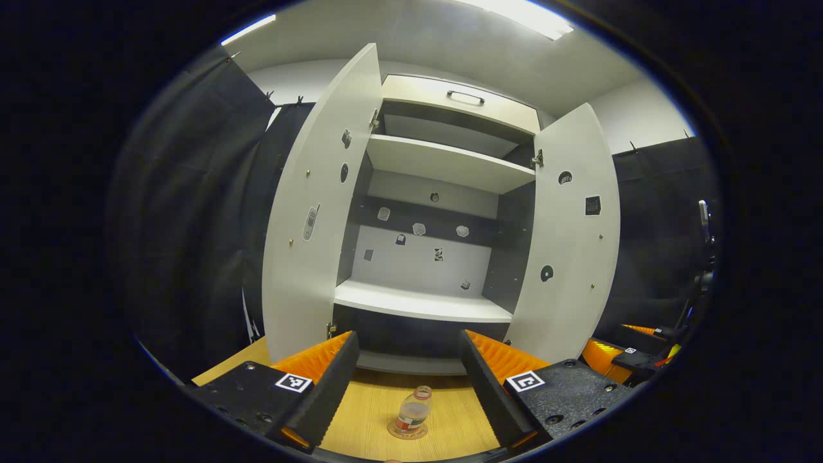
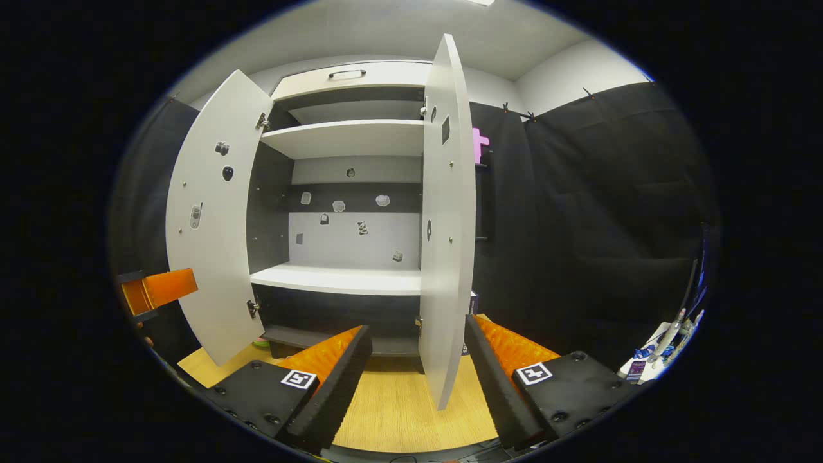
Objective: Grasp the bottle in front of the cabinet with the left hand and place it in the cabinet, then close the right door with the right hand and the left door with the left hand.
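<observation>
A: Which step is judged to be in hand?

B: The first one, the grasp. The bottle [image 1: 413, 411] is seen upright on a round coaster [image 1: 407, 431] on the wooden tabletop [image 1: 450, 418], in front of the cabinet [image 1: 443, 164] and not yet touched. The left gripper [image 1: 408, 386] is held spread wide, nothing pinched, with the bottle lying low between the lines of its two fingers but apart from both.

A: And what is called for next?

B: By judgement, the left gripper has to be lowered and brought forward until the bottle sits between the fingers, then pressed together on its body. The middle shelf [image 1: 421, 302] is bare and could be used.

A: The doors?

B: Both are swung open: the left door [image 1: 315, 212] and the right door [image 1: 569, 238]. In the right gripper view the right door [image 2: 445, 218] is seen nearly edge-on, standing between the fingers of the right gripper [image 2: 418, 379], which is spread and holds nothing; the door is not touched.

A: The room?

B: Pale wood grain is seen on the tabletop. Black cloth [image 2: 578, 206] is hung round the booth, and a ceiling light [image 1: 527, 16] is lit above
</observation>
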Available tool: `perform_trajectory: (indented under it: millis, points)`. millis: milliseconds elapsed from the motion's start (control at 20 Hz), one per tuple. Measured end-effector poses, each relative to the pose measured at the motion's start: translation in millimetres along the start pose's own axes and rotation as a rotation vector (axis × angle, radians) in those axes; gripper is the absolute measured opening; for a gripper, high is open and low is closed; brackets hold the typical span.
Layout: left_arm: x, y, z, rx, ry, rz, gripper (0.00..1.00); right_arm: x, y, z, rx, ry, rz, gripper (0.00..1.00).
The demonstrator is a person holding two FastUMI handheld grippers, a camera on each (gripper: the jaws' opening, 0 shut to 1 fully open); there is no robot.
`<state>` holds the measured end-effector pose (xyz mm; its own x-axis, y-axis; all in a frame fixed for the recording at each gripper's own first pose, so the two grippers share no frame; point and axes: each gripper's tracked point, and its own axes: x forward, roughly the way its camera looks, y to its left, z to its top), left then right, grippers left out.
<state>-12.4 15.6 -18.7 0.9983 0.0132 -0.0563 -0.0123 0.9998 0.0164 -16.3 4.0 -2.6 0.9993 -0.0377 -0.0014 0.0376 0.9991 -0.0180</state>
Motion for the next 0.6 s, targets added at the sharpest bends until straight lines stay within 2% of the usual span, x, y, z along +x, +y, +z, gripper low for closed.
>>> perform_trajectory:
  millis: [50, 250, 300, 350, 550, 600]
  points:
    - [1, 0, -1, 0.002, 0.004, -0.005, 0.97, -1, 2, -1, -0.003, 0.002, 0.0, 0.92]
    - [-1, -4, -4, 0.009, 0.014, -0.028, 0.95, -5, 5, -1, -0.018, -0.001, 0.0, 0.92]
    - [-2, -5, -3, 0.013, 0.013, -0.032, 0.95, -6, 5, 0, -0.018, -0.001, 0.001, 0.97]
    - [-1, -5, -3, 0.017, 0.012, -0.034, 0.95, -6, 6, 0, -0.018, -0.001, 0.001, 0.92]
    - [-1, -13, -8, 0.017, 0.019, -0.049, 0.95, -9, -1, 1, -0.027, -0.005, -0.006, 0.92]
    - [-2, -16, -10, 0.019, 0.025, -0.056, 0.92, -9, -2, 1, -0.03, -0.006, -0.009, 0.97]
